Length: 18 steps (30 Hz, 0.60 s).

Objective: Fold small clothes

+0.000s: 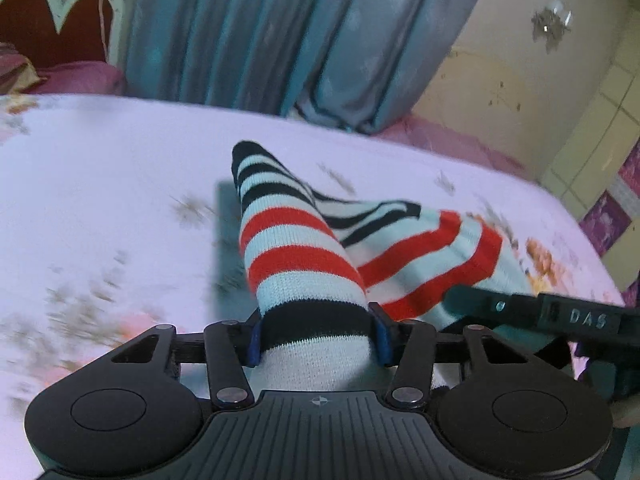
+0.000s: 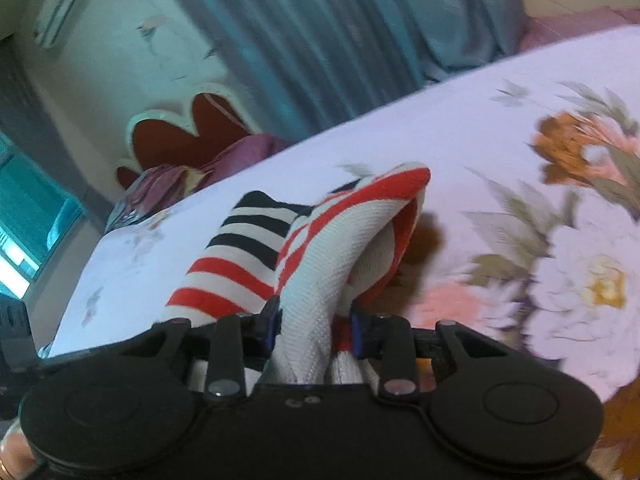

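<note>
A small knit garment [image 1: 296,256], white with red and black stripes, is lifted off the floral bedsheet [image 1: 100,184]. In the left wrist view my left gripper [image 1: 319,336] is shut on one bunched end of it, with the blue pads [image 1: 256,340] pressing at a black stripe. The rest of the cloth trails forward and to the right, where the dark body of my right gripper [image 1: 560,316] comes in. In the right wrist view my right gripper [image 2: 316,326] is shut on another gathered part of the garment [image 2: 328,256], and a folded red-edged flap stands up ahead of it.
The bed's far edge [image 1: 360,128] meets a blue-grey curtain [image 1: 260,32]. A red headboard with a white rim [image 1: 52,12] and purple pillows [image 1: 80,76] lie at the far left. A yellowish wall [image 1: 520,60] is at the right. The sheet [image 2: 500,200] spreads wide around the garment.
</note>
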Available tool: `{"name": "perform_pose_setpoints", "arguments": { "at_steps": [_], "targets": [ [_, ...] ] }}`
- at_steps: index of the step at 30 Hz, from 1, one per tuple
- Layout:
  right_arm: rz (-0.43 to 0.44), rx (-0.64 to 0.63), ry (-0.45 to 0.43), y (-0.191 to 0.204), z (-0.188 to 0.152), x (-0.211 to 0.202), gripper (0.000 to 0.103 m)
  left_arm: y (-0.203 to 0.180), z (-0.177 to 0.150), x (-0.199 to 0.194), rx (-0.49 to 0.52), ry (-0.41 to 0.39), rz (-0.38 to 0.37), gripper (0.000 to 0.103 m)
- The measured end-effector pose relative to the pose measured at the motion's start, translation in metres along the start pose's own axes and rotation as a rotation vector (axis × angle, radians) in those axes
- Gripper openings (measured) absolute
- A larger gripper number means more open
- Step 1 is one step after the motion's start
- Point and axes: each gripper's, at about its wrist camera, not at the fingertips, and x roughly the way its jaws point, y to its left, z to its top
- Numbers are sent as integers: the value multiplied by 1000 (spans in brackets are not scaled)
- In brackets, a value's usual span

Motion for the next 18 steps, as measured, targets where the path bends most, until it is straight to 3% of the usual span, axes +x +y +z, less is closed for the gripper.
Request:
{"name": "perform_pose_setpoints", "arguments": {
  "at_steps": [5,10,18],
  "targets": [
    [65,-37,-12,60,-1,18,31,58,11,-48,-6,-56,39,50],
    [106,-79,-12,135,-14,60,31,150,16,-85,-31,-100,69,50],
    [97,-76,-13,226,-44,145,31,277,22,-88,-17,-118,109,50]
  ]
}}
